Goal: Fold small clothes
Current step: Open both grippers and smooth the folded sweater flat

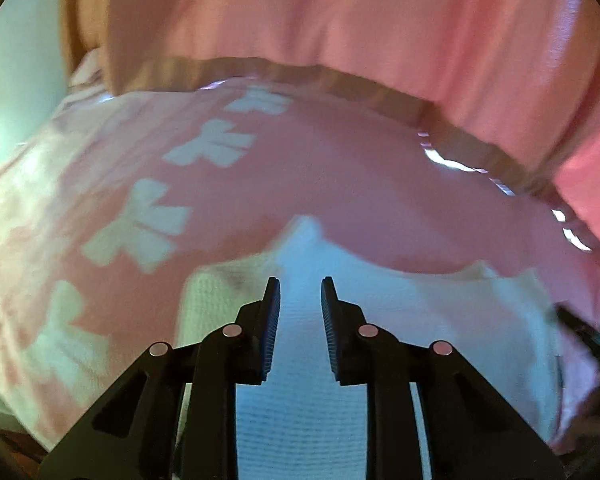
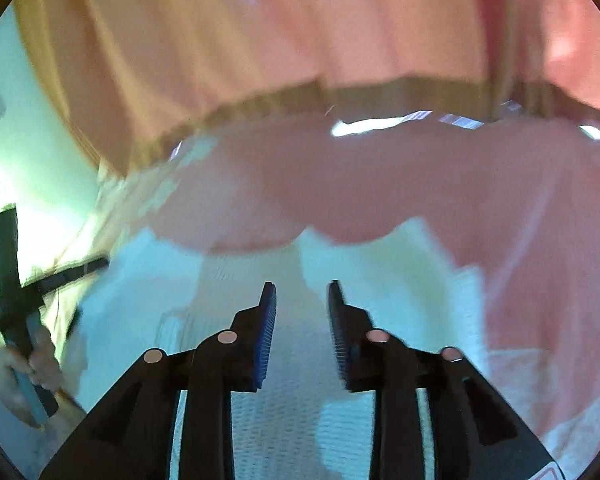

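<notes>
A white waffle-knit garment (image 1: 420, 312) lies on a pink cloth with white bow shapes (image 1: 148, 224). My left gripper (image 1: 300, 280) is shut on a raised fold of the garment, and a strip of the white fabric runs up between its blue pads. My right gripper (image 2: 300, 284) grips the same white garment (image 2: 380, 280) in the same way, its jaws narrow with fabric between them. In the right wrist view the left gripper (image 2: 16, 312) shows at the far left, held by a hand (image 2: 24, 364). Both views are blurred.
The pink cloth (image 2: 380, 184) covers the whole work surface. A brown, shiny far edge (image 1: 360, 84) bounds the surface. Behind it hangs a pink curtain (image 1: 380, 20). A pale wall (image 2: 28, 152) shows at the left.
</notes>
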A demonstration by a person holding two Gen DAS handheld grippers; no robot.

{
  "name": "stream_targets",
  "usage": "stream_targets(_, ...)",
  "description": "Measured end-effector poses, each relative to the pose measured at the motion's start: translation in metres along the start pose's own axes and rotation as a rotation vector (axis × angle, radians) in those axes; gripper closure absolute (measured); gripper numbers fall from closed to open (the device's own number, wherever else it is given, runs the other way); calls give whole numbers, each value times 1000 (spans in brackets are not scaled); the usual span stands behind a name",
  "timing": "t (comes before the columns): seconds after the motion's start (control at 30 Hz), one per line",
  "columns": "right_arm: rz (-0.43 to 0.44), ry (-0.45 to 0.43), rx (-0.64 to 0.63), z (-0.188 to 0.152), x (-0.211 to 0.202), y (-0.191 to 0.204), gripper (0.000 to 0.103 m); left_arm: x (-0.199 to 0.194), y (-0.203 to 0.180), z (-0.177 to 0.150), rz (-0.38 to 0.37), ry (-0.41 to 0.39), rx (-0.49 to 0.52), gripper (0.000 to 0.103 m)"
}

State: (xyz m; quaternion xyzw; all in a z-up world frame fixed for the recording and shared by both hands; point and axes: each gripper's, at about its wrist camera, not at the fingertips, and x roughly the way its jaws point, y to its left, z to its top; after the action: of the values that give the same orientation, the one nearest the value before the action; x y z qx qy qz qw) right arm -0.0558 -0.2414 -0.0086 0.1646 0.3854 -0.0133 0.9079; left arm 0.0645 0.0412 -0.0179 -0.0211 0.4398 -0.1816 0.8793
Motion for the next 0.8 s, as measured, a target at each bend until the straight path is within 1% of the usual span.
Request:
stream_targets(0.03,0,53,-25,-2,16,8,89,10,-11,-2,-5,35,36,81)
stream_targets(0.07,-29,93,-50,-3,29,10,97,22,-16,-5,18,73,56,81)
stream_targets(0.1,-95,119,-78,-5,38,7,102,33,-17,-9,52,109,68,81)
stream_targets(0.13,-164,131,-81,-7,41,-4,103,46,-13,-14,103,156,74,81)
stream_targets(0.17,-180,122,-36,-8,34,-18,103,51,-6,-17,101,170,53,81)
stream_targets(0.2,-203,107,21,-6,24,-31,103,49,1,-16,76,159,30,81)
stream_targets(0.23,-265,69,66,-4,9,-44,103,45,4,-14,81,152,27,82)
stream_targets(0.27,-292,33,80,-3,-2,-46,96,39,4,-14,102,129,35,82)
stream_targets(0.3,-264,3,88,-2,-11,-43,96,35,3,-15,110,114,42,84)
stream_targets(0.33,-150,-19,91,-1,-15,-31,96,29,-2,-18,92,110,44,84)
stream_targets(0.37,-78,-20,74,-1,-14,-17,97,24,-8,-21,52,114,46,84)
stream_targets(0.4,-28,-9,39,-4,-9,1,97,20,-15,-23,16,117,52,84)
stream_targets(0.43,22,24,-17,-9,3,26,97,15,-27,-28,-17,110,64,83)
stream_targets(0.47,62,60,-52,-16,16,44,97,15,-36,-30,-30,106,85,78)
stream_targets(0.5,95,99,-76,-23,30,59,98,18,-47,-34,-28,110,122,75)
stream_targets(0.53,76,157,-130,-33,50,73,103,27,-57,-39,9,127,172,73)
stream_targets(0.57,29,166,-167,-38,57,72,103,33,-59,-41,38,138,192,73)
stream_targets(0.6,25,154,-180,-39,57,63,103,36,-57,-41,46,134,196,73)
stream_targets(0.63,14,149,-140,-35,52,48,103,35,-52,-38,49,125,188,73)
stream_targets(0.67,-23,135,-90,-31,44,30,103,34,-46,-35,47,124,176,73)
stream_targets(0.7,-69,117,-42,-28,35,13,103,31,-39,-33,62,117,161,73)
stream_targets(0.73,-139,91,14,-27,22,-4,101,27,-30,-33,91,101,145,73)
stream_targets(0.77,-218,65,45,-28,10,-13,93,22,-24,-33,102,93,136,75)
stream_targets(0.8,-220,41,61,-30,-1,-16,93,17,-21,-34,92,92,131,75)
